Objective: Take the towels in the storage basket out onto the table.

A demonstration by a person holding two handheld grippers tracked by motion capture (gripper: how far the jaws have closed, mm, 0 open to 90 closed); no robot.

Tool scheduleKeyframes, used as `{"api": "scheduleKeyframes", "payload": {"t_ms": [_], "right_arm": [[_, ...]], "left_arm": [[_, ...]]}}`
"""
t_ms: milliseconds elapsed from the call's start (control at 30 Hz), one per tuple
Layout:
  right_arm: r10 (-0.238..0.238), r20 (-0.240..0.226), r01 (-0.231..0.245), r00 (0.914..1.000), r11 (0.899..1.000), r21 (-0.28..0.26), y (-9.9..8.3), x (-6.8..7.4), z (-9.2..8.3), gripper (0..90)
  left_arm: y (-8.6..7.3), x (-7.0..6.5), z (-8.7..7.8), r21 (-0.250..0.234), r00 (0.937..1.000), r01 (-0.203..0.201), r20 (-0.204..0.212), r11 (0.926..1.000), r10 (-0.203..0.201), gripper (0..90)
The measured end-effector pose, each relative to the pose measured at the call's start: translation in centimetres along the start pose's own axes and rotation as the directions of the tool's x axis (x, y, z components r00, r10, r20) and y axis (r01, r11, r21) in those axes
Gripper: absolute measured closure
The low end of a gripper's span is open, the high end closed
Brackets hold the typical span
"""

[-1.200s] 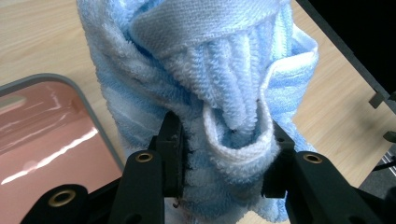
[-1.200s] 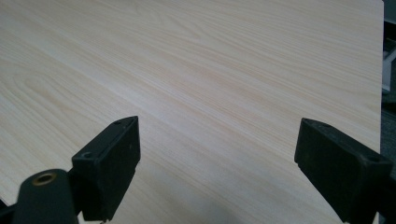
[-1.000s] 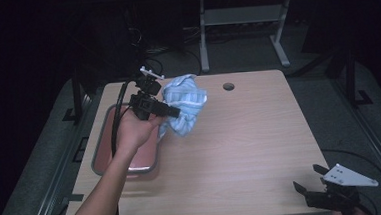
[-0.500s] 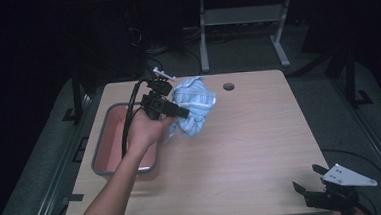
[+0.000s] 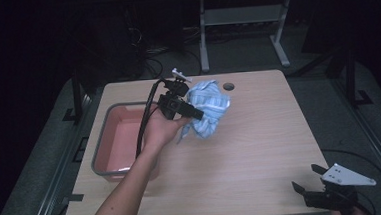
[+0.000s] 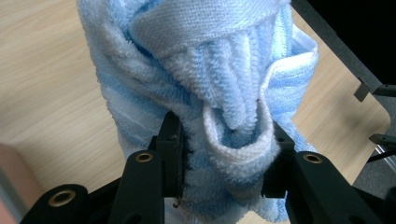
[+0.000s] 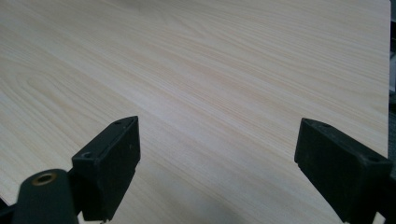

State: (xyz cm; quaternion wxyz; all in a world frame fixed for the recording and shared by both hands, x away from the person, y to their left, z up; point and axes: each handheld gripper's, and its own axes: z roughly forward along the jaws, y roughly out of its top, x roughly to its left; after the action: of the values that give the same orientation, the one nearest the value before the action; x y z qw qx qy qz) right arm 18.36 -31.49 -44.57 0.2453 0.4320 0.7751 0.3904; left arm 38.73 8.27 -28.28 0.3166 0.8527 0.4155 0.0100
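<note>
While the pale wooden worktop (image 5: 261, 148) carries a pink rectangular plastic tub (image 5: 118, 142) at its left, the crumpled blue-and-white striped terry towel (image 5: 206, 109) hangs above centre, just right of the tub. The left gripper (image 6: 224, 158) has its fingers clamped on the towel's gathered folds. The right gripper (image 5: 306, 193), fingers apart, rests well apart at the near right corner.

Black left claw (image 5: 195, 113) trailing a black cable — right claw (image 5: 310, 179) grey-plated.

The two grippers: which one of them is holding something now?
The left gripper, above the table beside the pink tub: its jaws clamp the blue striped towel. The right gripper stands open, with bare wood between its jaws.
</note>
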Motion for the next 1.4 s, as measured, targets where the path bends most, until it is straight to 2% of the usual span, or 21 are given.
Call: {"api": "scheduleKeyframes", "payload": {"t_ms": [367,700,1000,1400], "right_arm": [[0.002,-0.007,-0.002,1.0000,1.000,-0.001,0.0,-0.2,0.1,13.6],[0.003,-0.012,-0.003,0.9999,1.000,-0.002,0.0,-0.2,0.2,13.6],[0.005,-0.012,-0.005,0.9999,1.000,0.002,0.1,-0.1,0.3,13.7],[0.000,-0.015,0.000,0.9999,1.000,0.003,0.1,0.0,0.4,13.7]], "left_arm": [[0.8,-0.6,2.5,0.021,0.9998,-0.011,0.015,0.9997,0.011,59.9],[0.6,-0.7,4.6,0.044,0.9997,-0.004,0.025,0.9990,0.003,59.9],[0.3,-0.5,6.1,0.055,0.9994,0.011,0.032,0.9984,-0.013,59.9],[0.3,-0.6,7.4,0.064,0.9993,0.009,0.037,0.9979,-0.012,59.8]]}}
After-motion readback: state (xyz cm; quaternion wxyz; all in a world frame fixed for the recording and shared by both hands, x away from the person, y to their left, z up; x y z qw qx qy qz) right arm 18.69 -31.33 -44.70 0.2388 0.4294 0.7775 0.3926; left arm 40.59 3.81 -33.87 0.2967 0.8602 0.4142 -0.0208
